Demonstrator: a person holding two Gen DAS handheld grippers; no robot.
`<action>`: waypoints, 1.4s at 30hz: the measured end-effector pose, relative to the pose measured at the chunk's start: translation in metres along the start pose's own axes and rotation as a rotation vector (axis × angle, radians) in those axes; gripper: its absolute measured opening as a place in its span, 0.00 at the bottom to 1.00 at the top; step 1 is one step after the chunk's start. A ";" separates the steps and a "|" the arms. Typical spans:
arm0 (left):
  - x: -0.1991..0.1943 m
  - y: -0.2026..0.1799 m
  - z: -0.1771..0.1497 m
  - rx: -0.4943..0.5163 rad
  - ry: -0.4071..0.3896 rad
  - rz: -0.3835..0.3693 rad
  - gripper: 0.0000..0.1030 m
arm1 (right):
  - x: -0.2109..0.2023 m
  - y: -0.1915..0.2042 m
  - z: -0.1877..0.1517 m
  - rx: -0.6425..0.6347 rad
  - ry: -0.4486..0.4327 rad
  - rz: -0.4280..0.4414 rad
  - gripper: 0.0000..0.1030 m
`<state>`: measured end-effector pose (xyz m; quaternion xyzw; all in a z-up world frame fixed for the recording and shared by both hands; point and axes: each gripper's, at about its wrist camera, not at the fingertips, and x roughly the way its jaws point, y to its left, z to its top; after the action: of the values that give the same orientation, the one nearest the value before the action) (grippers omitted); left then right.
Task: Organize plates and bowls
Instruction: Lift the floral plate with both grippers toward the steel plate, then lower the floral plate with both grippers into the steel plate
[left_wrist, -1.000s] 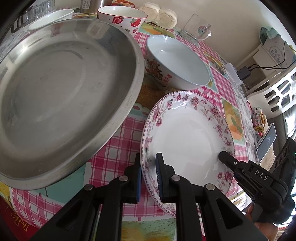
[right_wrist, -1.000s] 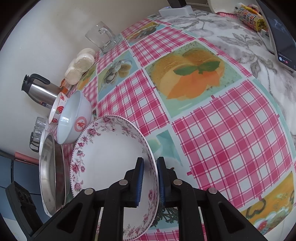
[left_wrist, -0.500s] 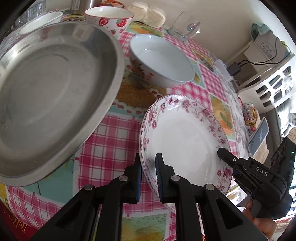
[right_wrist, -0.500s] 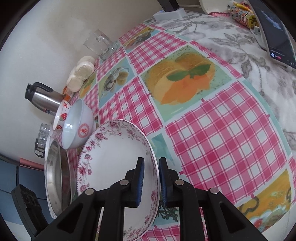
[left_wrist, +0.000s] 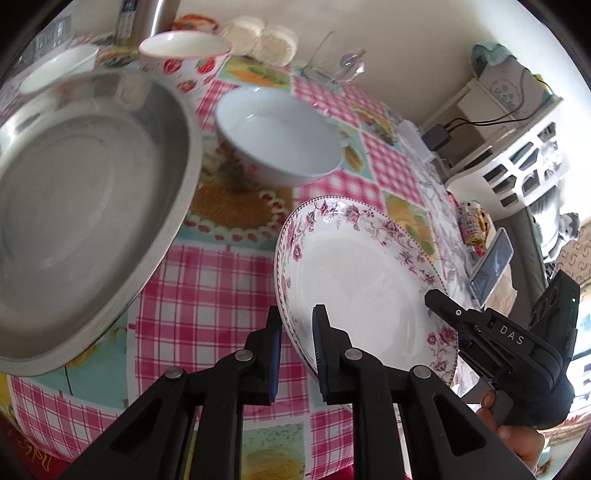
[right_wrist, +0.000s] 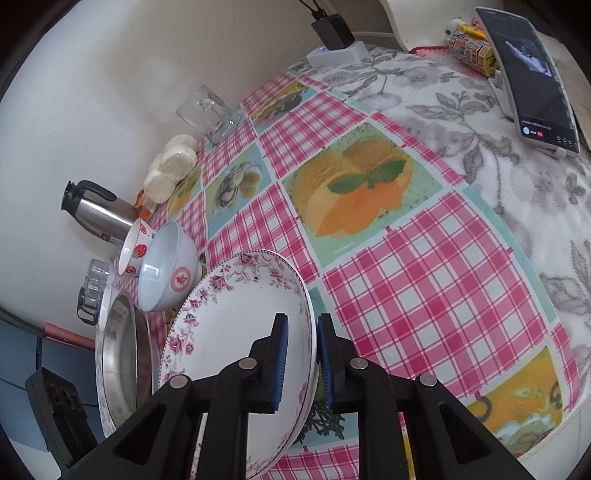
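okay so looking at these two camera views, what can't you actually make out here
- Underside of the floral plate: both views show mainly its top.
- Table under the steel pan: hidden by the pan in the left view.
- Flask: cut off by the top edge in the left view.
- Phone screen: too small to read in the right view.
- Bowl: blurred in the left view.

White letters reading "DAS" are showing on the right gripper (left_wrist: 439, 310). A red Chinese character in a round emblem is showing on the white bowl (right_wrist: 168, 269).
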<state>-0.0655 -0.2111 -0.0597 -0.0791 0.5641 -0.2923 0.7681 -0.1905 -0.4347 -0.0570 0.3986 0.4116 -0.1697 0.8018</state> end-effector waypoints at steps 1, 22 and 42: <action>-0.002 -0.001 0.000 0.004 -0.007 -0.004 0.16 | -0.003 0.000 0.000 -0.001 -0.011 0.002 0.17; -0.064 0.006 0.023 0.008 -0.152 -0.107 0.18 | -0.038 0.048 -0.002 -0.061 -0.175 0.049 0.17; -0.104 0.076 0.047 -0.123 -0.206 -0.126 0.18 | -0.011 0.124 -0.022 -0.146 -0.136 0.044 0.17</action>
<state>-0.0152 -0.1034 0.0077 -0.1910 0.4933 -0.2951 0.7957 -0.1348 -0.3407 0.0061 0.3356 0.3587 -0.1484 0.8583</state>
